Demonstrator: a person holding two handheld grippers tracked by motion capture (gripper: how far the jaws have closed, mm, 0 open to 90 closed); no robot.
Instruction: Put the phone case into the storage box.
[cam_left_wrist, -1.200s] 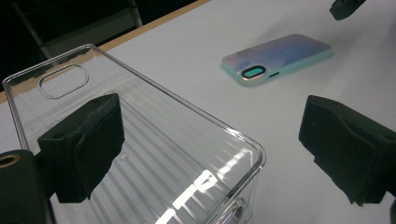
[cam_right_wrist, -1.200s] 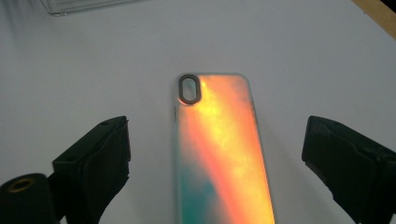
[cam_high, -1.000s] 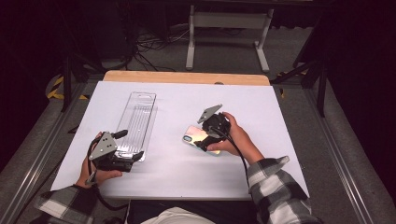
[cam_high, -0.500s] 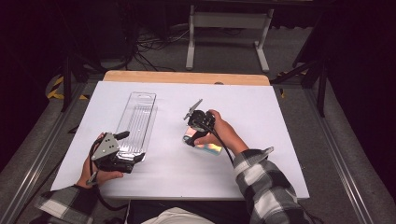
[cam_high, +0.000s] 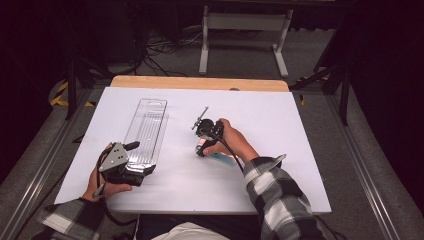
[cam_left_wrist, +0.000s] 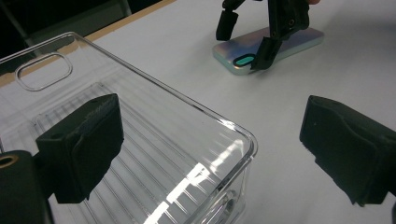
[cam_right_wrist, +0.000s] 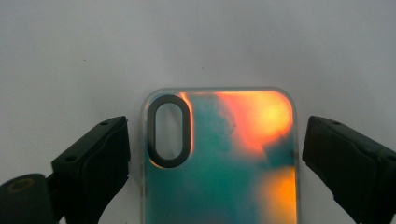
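Two grippers are observed over a white sheet (cam_high: 280, 180). An iridescent phone case (cam_right_wrist: 219, 158) lies flat on it, to the right of a clear plastic tray (cam_high: 147, 131) and apart from it. The right gripper (cam_right_wrist: 210, 163) is set over the case, jaws apart, one at each long edge, neither pressing. The left gripper (cam_left_wrist: 210, 154) is held at the tray's near end, jaws apart, one above the tray's ribbed surface.

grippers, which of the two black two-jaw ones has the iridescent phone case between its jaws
The right gripper: its open jaws straddle the iridescent teal-and-orange phone case lying flat on the white table. The left gripper sits at the clear ribbed plastic package instead.
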